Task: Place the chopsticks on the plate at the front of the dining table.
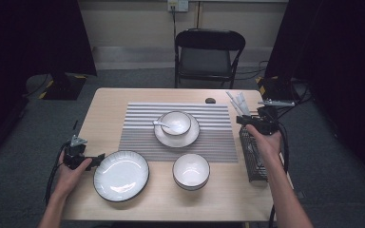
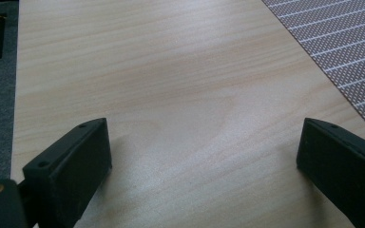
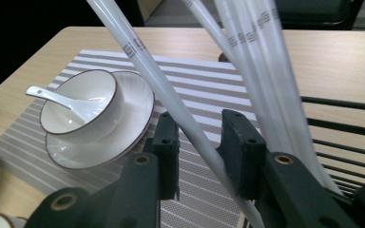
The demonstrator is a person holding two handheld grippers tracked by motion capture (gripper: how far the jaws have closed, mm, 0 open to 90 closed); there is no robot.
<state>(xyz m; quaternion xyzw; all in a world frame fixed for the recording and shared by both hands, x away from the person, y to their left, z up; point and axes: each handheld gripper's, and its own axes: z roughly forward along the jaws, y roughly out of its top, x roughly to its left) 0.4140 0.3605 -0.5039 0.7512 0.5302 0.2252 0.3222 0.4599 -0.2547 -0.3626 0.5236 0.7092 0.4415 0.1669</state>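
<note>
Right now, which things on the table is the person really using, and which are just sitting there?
In use:
- right tool, jaws around one white chopstick
- the other chopsticks
- wire basket holding them

Just sitting:
- big plate
- empty bowl
- bowl with spoon on its saucer
- striped mat
- left tool, open over bare table

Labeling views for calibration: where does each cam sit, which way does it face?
High view: above the person's side, facing forward and down on the table; forearms, left gripper, right gripper.
Left gripper view: low over bare table, jaws wide apart.
Right gripper view: toward the spoon in the bowl, jaws around one chopstick.
All share the striped mat.
</note>
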